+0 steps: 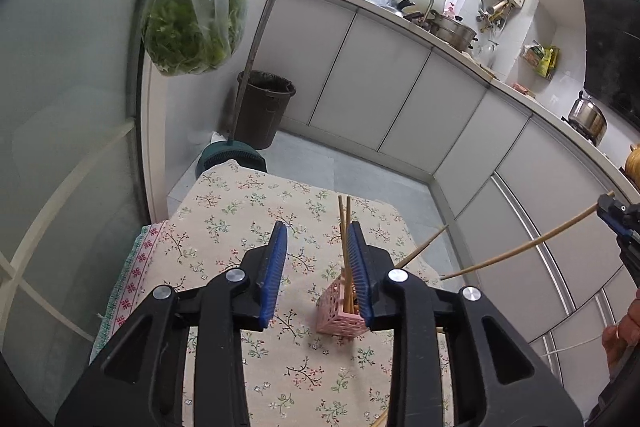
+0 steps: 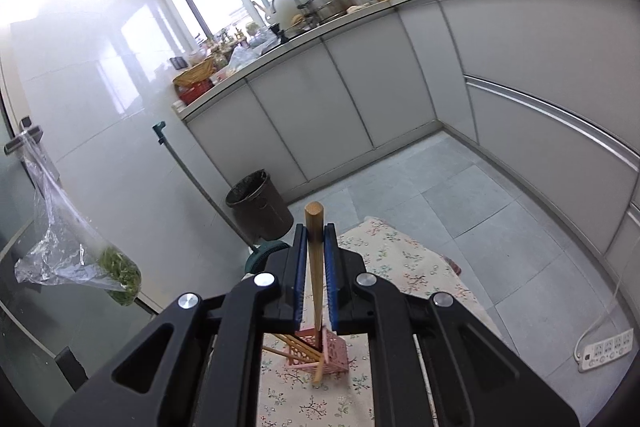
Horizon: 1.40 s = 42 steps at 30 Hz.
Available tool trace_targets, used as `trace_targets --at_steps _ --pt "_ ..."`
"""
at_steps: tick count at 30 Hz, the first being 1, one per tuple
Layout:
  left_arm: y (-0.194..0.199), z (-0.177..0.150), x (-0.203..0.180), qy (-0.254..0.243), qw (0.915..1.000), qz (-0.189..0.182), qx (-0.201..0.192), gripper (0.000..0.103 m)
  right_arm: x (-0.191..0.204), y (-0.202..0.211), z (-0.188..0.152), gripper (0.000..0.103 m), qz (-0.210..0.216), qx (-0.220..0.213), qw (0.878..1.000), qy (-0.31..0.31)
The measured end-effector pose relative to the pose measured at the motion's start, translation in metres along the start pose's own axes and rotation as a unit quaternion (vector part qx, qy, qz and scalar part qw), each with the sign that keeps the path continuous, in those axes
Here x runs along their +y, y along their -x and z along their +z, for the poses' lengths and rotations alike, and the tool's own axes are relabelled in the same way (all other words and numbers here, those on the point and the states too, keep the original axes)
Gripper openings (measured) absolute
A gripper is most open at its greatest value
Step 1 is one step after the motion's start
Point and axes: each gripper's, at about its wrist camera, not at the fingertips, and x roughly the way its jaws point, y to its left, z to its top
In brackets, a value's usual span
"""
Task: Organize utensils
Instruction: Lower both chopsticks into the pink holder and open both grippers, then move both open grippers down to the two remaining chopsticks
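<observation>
A pink lattice holder (image 1: pixel 340 315) stands on the floral tablecloth (image 1: pixel 240 227) with several wooden chopsticks (image 1: pixel 344 227) upright in it. My left gripper (image 1: pixel 318 267) is open and empty, its right finger just beside the holder. My right gripper (image 2: pixel 316 259) is shut on a wooden chopstick (image 2: pixel 316 267), which points down toward the pink holder (image 2: pixel 320 351) below it. The same held chopstick (image 1: pixel 520 251) shows at the right of the left wrist view, high above the table. More chopsticks (image 2: pixel 288 343) lean in the holder.
White cabinets (image 1: pixel 380 83) and a cluttered counter run along the back and right. A dark bin (image 1: pixel 264 107) and a broom stand on the floor beyond the table. A bag of greens (image 1: pixel 192 23) hangs at the left. A power strip (image 2: pixel 608 351) lies on the floor.
</observation>
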Motion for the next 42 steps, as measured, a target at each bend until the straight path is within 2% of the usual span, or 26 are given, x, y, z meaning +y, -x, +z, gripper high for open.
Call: trace_targets --at_steps 6,12,16,18,21,25,27,29,31,34,40,42 --pt "-0.011 -0.004 0.007 0.002 0.9998 -0.002 0.021 0.029 0.021 -0.052 -0.030 0.009 -0.007 0.042 0.999 0.022" --pt "-0.016 -0.006 0.009 -0.001 0.9995 -0.007 0.031 0.031 0.028 -0.100 -0.062 0.009 -0.025 0.063 0.997 0.047" --pt "-0.020 -0.009 0.006 -0.010 0.9992 -0.004 0.039 0.034 0.027 -0.115 -0.074 0.017 -0.026 0.080 0.995 0.048" --pt "-0.020 -0.011 0.005 -0.014 0.9990 -0.003 0.042 0.034 0.024 -0.115 -0.076 0.029 -0.025 0.085 0.995 0.039" --pt "-0.019 -0.013 0.000 -0.024 0.9989 -0.001 0.040 0.035 0.019 -0.107 -0.076 0.032 -0.034 0.081 0.995 0.039" --pt "-0.016 -0.020 -0.012 -0.045 0.9984 0.006 0.034 0.046 0.017 -0.093 -0.078 0.034 -0.055 0.068 0.995 0.055" --pt "-0.015 -0.023 -0.018 -0.055 0.9980 0.006 0.032 0.052 0.015 -0.085 -0.084 0.044 -0.067 0.061 0.994 0.065" --pt "-0.014 -0.028 -0.025 -0.066 0.9974 0.009 0.029 0.061 0.014 -0.077 -0.092 0.045 -0.079 0.058 0.992 0.080" --pt "-0.012 -0.032 -0.031 -0.076 0.9967 0.012 0.026 0.066 0.012 -0.070 -0.102 0.048 -0.090 0.057 0.990 0.094" --pt "-0.012 -0.038 -0.038 -0.088 0.9956 0.020 0.026 0.077 0.006 -0.060 -0.115 0.058 -0.098 0.053 0.988 0.103" --pt "-0.022 -0.054 -0.050 -0.113 0.9919 0.028 0.051 0.085 -0.009 -0.047 -0.141 0.070 -0.111 0.069 0.985 0.112" --pt "-0.024 -0.062 -0.055 -0.125 0.9900 0.028 0.058 0.087 -0.015 -0.043 -0.147 0.080 -0.122 0.067 0.984 0.112"
